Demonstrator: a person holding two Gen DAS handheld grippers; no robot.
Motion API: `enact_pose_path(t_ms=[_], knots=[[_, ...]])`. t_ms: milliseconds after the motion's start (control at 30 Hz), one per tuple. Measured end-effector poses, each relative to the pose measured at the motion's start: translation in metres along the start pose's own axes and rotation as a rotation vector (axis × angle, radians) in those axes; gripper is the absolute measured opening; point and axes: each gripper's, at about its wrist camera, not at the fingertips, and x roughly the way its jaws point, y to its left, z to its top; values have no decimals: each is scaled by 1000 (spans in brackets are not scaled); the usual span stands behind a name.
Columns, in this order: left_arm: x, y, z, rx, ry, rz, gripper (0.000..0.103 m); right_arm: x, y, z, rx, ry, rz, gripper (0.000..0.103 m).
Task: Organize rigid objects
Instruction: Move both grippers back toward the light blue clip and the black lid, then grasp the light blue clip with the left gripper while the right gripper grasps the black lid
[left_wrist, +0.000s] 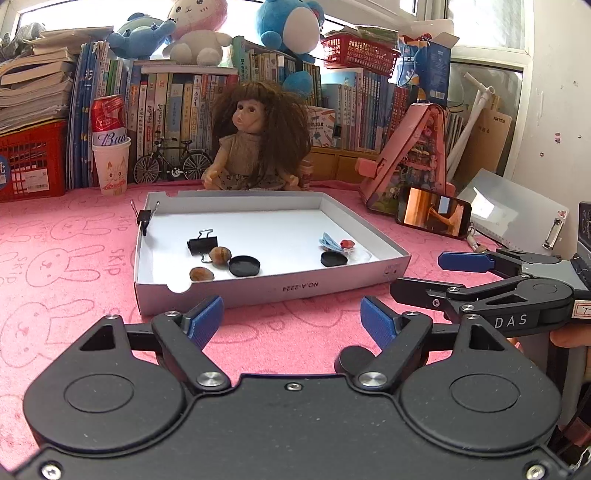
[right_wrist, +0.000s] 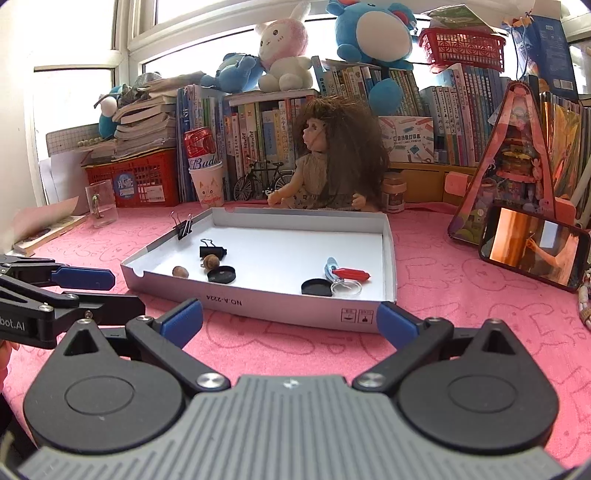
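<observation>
- Left wrist view: the left hand-held gripper (left_wrist: 291, 321) is agape and empty over the pink surface (left_wrist: 74, 288); binder clips (left_wrist: 201, 244), nuts (left_wrist: 220, 254) and caps (left_wrist: 244, 266) lie in the white box lid (left_wrist: 266, 290). Its low wall could snag a finger.
- Right wrist view: the right hand-held gripper (right_wrist: 290, 325) is spread wide, empty; the clear dish (right_wrist: 346, 287) touches a cap and might skid away.

Your left claw (left_wrist: 291, 317) is black with blue ribbed pads and silver screws. Your right claw (right_wrist: 290, 321) matches, its housing ribbed grey
</observation>
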Motion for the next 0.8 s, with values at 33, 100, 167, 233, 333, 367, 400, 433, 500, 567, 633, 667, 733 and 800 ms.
enact_pose_path(t_ms=[33, 100, 167, 233, 333, 367, 400, 433, 500, 567, 633, 667, 733, 800], knots=[[0, -1, -2, 0, 6, -3, 80, -1, 0, -3, -2, 3, 3, 103], [-1, -2, -7, 2, 17, -12, 80, -4, 1, -8, -2, 6, 10, 103], [-2, -4, -13, 6, 27, -17, 77, -7, 1, -12, -3, 8, 12, 103], [-3, -5, -18, 6, 37, -23, 74, -9, 2, -17, -5, 11, 10, 103], [-4, -6, -25, -1, 60, -41, 64, -12, 2, -23, -9, 17, 7, 103], [-5, -7, -27, 1, 66, -49, 60, -12, 2, -25, -11, 21, 2, 103], [-6, -8, -29, 4, 72, -56, 58, -12, 2, -27, -15, 25, -2, 103], [-6, -9, -30, 8, 78, -62, 55, -13, 3, -29, -18, 28, -5, 103], [-7, -11, -33, 14, 87, -73, 49, -15, 3, -33, -25, 35, -5, 103], [-8, -13, -36, 24, 94, -79, 46, -17, 4, -36, -30, 42, -1, 103], [-8, -15, -38, 28, 103, -82, 43, -20, 5, -40, -34, 47, 11, 103], [-8, -16, -39, 27, 108, -86, 42, -22, 6, -41, -40, 47, 19, 103], [-9, -17, -42, 30, 111, -96, 41, -26, 9, -45, -57, 42, 26, 103], [-10, -19, -44, 43, 112, -99, 41, -29, 11, -47, -73, 39, 28, 103]])
